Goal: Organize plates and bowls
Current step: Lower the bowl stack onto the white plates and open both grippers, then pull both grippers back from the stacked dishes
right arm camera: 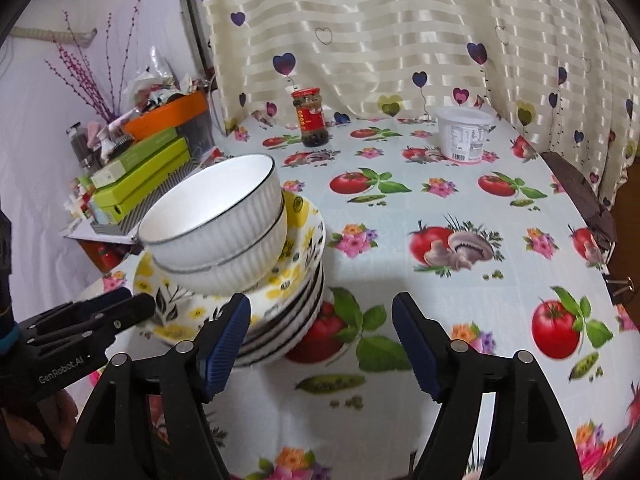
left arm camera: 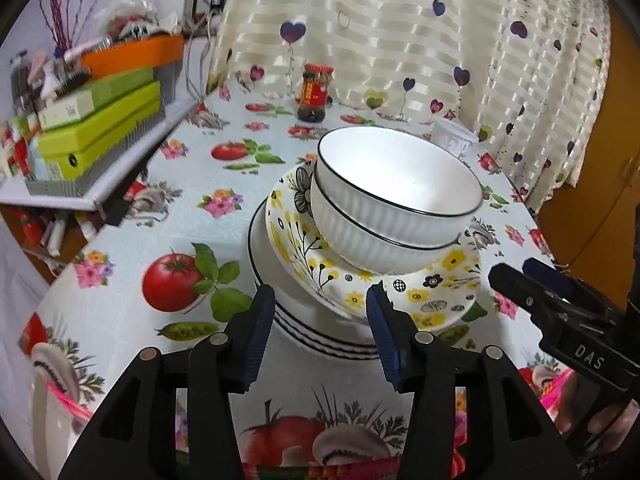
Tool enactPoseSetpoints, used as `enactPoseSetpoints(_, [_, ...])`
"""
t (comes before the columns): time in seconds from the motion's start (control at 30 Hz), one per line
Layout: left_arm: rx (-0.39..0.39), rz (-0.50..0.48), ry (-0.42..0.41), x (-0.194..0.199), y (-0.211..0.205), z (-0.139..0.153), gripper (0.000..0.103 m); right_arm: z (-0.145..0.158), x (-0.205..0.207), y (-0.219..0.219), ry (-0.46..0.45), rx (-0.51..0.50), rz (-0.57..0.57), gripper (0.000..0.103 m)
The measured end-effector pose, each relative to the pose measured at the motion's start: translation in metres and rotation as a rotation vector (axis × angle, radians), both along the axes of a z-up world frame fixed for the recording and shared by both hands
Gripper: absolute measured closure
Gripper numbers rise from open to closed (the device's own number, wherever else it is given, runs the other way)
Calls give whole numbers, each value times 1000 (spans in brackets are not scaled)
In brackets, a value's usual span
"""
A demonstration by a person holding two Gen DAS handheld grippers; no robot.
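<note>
Two ribbed white bowls (left arm camera: 396,208), nested and tipped a little to one side, sit on a yellow-flowered plate (left arm camera: 440,280), which itself crowns a stack of black-rimmed plates (left arm camera: 320,332) near the front of the table (left arm camera: 192,168). Everything in sight for the task is gathered into this single pile, so the stacking step looks finished or very nearly so. Left tongs (left arm camera: 320,316) stand part open just short of the pile's near edge, nothing between the pads. Right tongs (right arm camera: 320,332) gape wider, beside the pile on its right, also empty and pressing on nothing. My reading is that both have let go of the stack.

A sauce jar (right arm camera: 310,118) and a white tub (right arm camera: 464,132) stand well apart at the back by the curtain and play no part. Next, I would judge, comes either a clean withdrawal without brushing the plate rims, or a gentle nudge to level the tilted bowls, since their lean and the flowered plate's overhang make the pile easy to upset
</note>
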State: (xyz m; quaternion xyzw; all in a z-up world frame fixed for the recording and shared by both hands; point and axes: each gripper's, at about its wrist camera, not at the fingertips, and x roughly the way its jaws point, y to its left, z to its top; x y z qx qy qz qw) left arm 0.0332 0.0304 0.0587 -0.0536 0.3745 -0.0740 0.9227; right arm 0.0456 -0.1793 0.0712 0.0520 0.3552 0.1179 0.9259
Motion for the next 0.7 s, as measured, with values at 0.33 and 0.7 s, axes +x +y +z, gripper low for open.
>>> enactPoseSetpoints(0.33, [88, 66, -53, -35, -5, -4, 54, -8, -31, 11, -12, -27, 9, 22])
enactPoseSetpoints(0.7, [86, 64, -47, -56, -7, -21, 54, -22, -52, 17, 4, -46, -4, 21])
